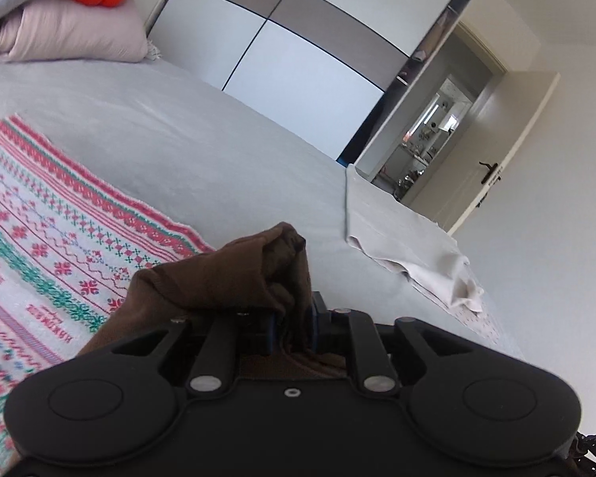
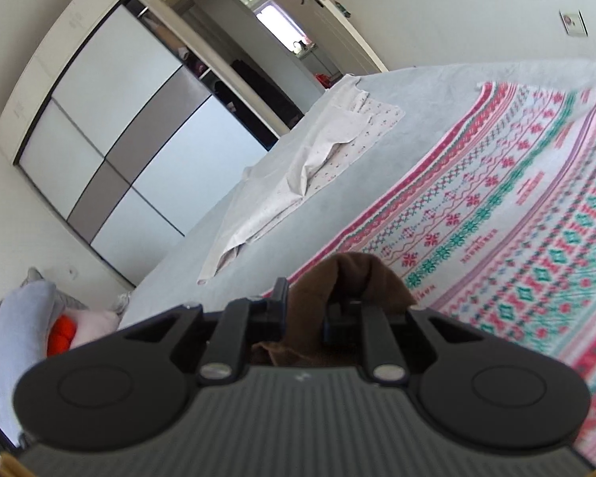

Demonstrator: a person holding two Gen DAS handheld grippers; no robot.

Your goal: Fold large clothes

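Both my left tongs (image 1: 292, 328) and right tongs (image 2: 306, 314) pinch the brown garment (image 1: 226, 274), bunched above the patterned blanket (image 1: 59, 230).

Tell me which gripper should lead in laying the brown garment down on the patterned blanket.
Left, marginally. Both the left gripper and right gripper are shut on the brown garment, but the left shows more cloth draped toward the patterned blanket, directly beside it.

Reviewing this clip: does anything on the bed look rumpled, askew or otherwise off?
Only the pale sheet near the bed's far edge: it lies rumpled, half folded. Both grippers, left gripper and right gripper, are shut on bunched brown garment, as expected.
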